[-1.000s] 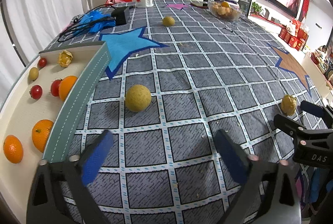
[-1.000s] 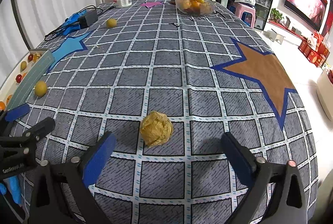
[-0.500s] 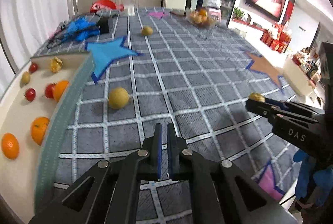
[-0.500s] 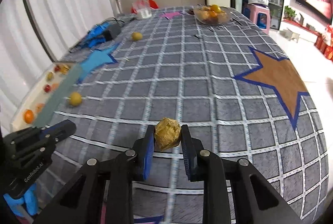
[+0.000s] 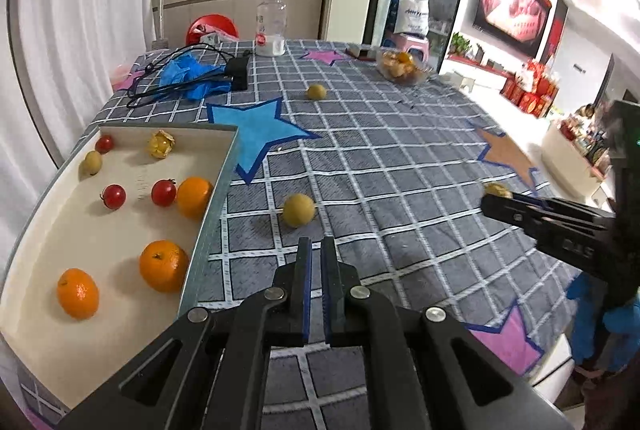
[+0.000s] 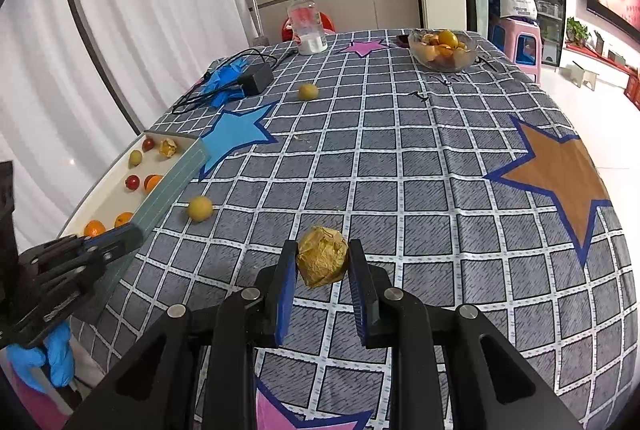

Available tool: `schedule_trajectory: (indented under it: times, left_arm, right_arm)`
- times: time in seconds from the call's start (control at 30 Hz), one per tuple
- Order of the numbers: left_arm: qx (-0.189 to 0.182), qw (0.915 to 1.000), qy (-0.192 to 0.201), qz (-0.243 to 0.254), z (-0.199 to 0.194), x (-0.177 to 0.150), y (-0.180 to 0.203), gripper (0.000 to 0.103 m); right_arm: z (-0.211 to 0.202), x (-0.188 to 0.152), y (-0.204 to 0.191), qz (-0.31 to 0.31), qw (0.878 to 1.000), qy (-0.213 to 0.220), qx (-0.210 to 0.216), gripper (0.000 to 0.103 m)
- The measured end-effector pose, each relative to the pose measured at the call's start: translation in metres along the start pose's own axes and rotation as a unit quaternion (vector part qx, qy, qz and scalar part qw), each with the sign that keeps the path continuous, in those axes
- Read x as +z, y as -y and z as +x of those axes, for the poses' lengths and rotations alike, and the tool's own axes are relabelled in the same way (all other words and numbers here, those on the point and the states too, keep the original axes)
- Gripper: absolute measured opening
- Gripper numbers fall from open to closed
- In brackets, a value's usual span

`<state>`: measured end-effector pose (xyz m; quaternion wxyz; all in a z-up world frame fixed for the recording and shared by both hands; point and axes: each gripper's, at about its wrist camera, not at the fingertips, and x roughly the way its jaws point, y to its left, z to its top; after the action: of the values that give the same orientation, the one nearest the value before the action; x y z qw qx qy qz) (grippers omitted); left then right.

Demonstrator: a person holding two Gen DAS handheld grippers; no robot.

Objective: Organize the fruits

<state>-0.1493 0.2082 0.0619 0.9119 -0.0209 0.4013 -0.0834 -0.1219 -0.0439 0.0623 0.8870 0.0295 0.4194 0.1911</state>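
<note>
My right gripper [image 6: 322, 262] is shut on a papery golden husk fruit [image 6: 323, 256] and holds it above the checked tablecloth; the fruit also shows in the left wrist view [image 5: 497, 189]. My left gripper [image 5: 314, 254] is shut and empty, beside the white tray [image 5: 120, 128]. The tray holds oranges [image 5: 163, 265], cherry tomatoes [image 5: 163, 192], a green fruit and a husk fruit [image 5: 161, 144]. A round yellow fruit [image 5: 298, 210] lies on the cloth just right of the tray. Another yellow fruit [image 5: 315, 91] lies farther back.
A glass bowl of fruit [image 6: 442, 50] stands at the far right. A water bottle [image 6: 306, 23] stands at the table's far edge. A black adapter with cables and a blue glove [image 5: 192, 78] lie at the far left. The tray also shows in the right wrist view [image 6: 168, 186].
Both grippers have risen and tilted over the table. The right gripper still holds the husk fruit, now lifted higher. The left gripper stays shut.
</note>
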Motion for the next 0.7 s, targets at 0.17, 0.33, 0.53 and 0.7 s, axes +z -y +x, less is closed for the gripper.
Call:
schedule_trajectory:
  times: [0.17, 0.33, 0.53, 0.7]
  left_arm:
    - [0.029, 0.9992, -0.025, -0.009, 0.041, 0.012, 0.007, 0.038]
    - [0.057, 0.9961, -0.063, -0.024, 0.076, 0.019, 0.006, 0.039]
    - [0.031, 0.9967, -0.061, -0.043, 0.069, 0.017, -0.003, 0.029]
    - [0.035, 0.9982, -0.004, -0.05, 0.007, 0.016, -0.02, 0.029]
  right_arm:
    - [-0.001, -0.004, 0.0, 0.001, 1.0, 0.001, 0.005, 0.026]
    - [-0.005, -0.003, 0.003, -0.001, 1.0, 0.002, 0.006, 0.026]
    - [0.001, 0.008, -0.013, -0.018, 1.0, -0.004, 0.017, 0.026]
    - [0.018, 0.026, -0.058, -0.052, 0.997, -0.024, 0.055, 0.026]
